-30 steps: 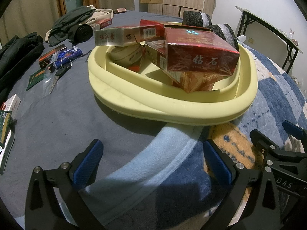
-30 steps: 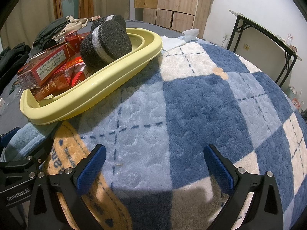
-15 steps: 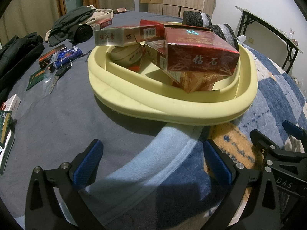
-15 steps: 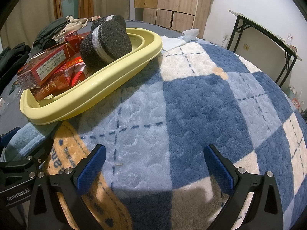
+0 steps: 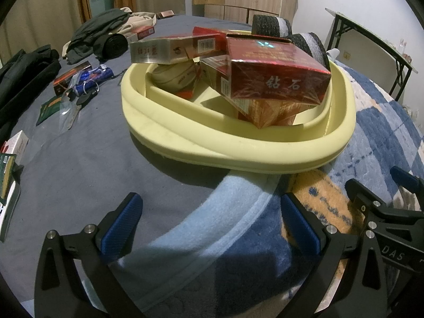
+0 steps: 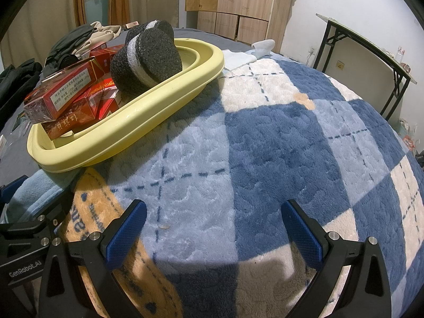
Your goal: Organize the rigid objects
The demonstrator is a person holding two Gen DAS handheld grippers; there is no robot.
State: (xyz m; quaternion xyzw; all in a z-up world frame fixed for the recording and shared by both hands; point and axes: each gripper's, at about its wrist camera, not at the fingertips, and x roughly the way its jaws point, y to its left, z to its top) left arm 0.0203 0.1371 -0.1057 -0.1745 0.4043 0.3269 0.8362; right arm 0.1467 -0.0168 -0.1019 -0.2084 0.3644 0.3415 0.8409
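My left gripper (image 5: 209, 220) hangs with its jaws wide apart and empty over the spot where the grey sheet (image 5: 79, 164) meets the blue checked blanket (image 6: 278, 143). My right gripper (image 6: 213, 225) is spread just as wide, also holding nothing, above open blanket with clear room ahead and to the right. The yellow basin (image 5: 238, 151) sits straight ahead of my left jaws, its near rim resting on the blanket's edge. Inside it, red cartons (image 5: 278, 76) are stacked above the rim, with two dark sponges (image 6: 148, 58) leaning at the far side. Left of the basin, on the sheet, lie keys (image 5: 79, 100), small packets (image 5: 71, 75) and dark clothes (image 5: 98, 34). A folding table (image 6: 371, 50) stands by the wall at right.
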